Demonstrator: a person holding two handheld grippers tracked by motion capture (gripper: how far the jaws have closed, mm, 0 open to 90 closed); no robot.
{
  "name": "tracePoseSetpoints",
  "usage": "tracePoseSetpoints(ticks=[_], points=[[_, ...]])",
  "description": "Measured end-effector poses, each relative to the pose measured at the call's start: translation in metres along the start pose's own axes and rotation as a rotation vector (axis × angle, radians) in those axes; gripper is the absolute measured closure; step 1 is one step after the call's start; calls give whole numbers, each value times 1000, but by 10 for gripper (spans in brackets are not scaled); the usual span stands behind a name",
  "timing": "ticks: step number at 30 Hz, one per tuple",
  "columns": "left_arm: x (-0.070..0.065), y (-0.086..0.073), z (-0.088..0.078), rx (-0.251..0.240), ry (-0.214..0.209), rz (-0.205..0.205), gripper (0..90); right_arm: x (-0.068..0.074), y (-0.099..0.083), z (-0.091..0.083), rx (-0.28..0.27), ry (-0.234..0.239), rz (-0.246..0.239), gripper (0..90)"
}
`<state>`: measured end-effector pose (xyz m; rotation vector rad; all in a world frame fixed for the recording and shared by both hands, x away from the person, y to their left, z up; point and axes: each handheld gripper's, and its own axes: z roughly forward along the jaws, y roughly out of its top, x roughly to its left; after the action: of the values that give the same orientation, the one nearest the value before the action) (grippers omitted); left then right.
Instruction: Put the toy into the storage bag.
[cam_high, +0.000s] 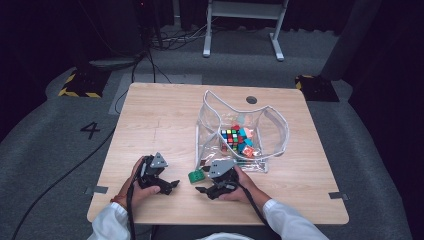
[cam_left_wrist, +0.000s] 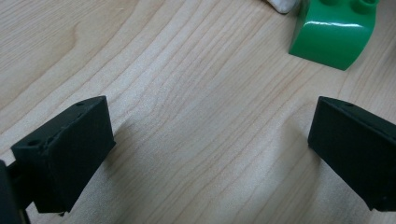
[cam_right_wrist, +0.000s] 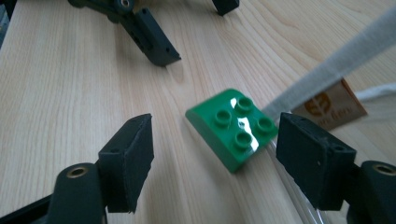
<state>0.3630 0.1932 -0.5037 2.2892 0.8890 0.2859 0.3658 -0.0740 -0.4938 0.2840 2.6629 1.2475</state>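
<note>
A green studded brick (cam_high: 196, 176) lies flat on the wooden table (cam_high: 160, 115), just in front of a clear pouch (cam_high: 275, 125). My right gripper (cam_high: 201, 180) points left and is open. In the right gripper view the brick (cam_right_wrist: 233, 128) lies between its jaws, close to the right one and well apart from the left one. My left gripper (cam_high: 172, 186) rests near the front edge, open over bare wood (cam_left_wrist: 210, 149). The brick (cam_left_wrist: 334, 32) lies beyond its right jaw.
The clear pouch with white edging stands open at the table's right middle. It holds a colour cube (cam_high: 230, 137) and several small toys. Its grey strap (cam_right_wrist: 336, 60) and brown label (cam_right_wrist: 334, 109) lie beside the brick. A round hole (cam_high: 251, 99) sits near the far edge.
</note>
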Motion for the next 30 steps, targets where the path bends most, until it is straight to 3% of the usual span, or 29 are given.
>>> tracePoseSetpoints(ticks=[4, 9, 12, 14, 18, 21, 23, 26, 30], points=[[0, 0, 0, 0, -1, 0, 3, -1, 6, 7, 7, -1, -16, 276], [0, 0, 0, 0, -1, 0, 3, -2, 18, 18, 33, -10, -80, 285], [0, 0, 0, 0, -2, -1, 3, 0, 21, 20, 38, 1, -75, 282], [0, 0, 0, 0, -1, -1, 3, 0, 22, 22, 45, -3, -99, 283], [0, 0, 0, 0, -1, -1, 3, -3, 25, 29, 77, 33, -122, 284], [0, 0, 0, 0, -1, -1, 3, -2, 25, 31, 103, 42, -127, 298], [0, 0, 0, -1, -2, -1, 4, -4, 23, 29, 118, 61, -90, 356], [0, 0, 0, 0, -2, 1, 4, -7, 21, 25, 127, 82, -81, 376], [0, 0, 0, 0, -2, 0, 4, -4, 12, 16, 112, 114, -68, 504]])
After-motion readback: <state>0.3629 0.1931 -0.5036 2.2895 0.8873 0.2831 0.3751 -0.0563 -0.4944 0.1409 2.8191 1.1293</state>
